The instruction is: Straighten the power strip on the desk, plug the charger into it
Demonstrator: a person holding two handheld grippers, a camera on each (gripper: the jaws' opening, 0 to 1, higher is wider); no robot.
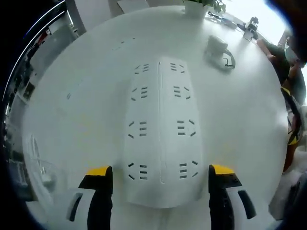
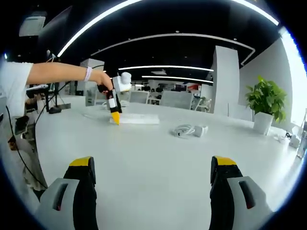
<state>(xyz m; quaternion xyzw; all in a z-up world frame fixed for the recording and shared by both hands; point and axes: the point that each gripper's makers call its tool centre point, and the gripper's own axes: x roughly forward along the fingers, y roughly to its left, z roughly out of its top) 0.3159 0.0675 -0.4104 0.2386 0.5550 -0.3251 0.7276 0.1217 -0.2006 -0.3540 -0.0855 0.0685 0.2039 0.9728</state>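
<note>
A white power strip [image 1: 161, 129] with two rows of sockets lies flat on the white desk, running away from me in the left gripper view. My left gripper [image 1: 160, 175] is open, its yellow-tipped jaws straddling the strip's near end without touching it. The white charger [image 1: 217, 46] with its coiled cable rests farther back to the right. In the right gripper view my right gripper [image 2: 152, 165] is open and holds nothing, low over the desk. Far across the desk, the left gripper [image 2: 114, 110] in a person's hand points down at the power strip [image 2: 135, 119]; the charger [image 2: 191, 130] lies to its right.
A potted plant [image 2: 264, 108] stands at the desk's right edge, with small items [image 2: 293, 140] beyond it. A person's arm [image 2: 57, 73] reaches in from the left. Chairs and office partitions stand behind the desk. Broad bare desk surface [image 2: 153, 182] spreads between my right gripper and the strip.
</note>
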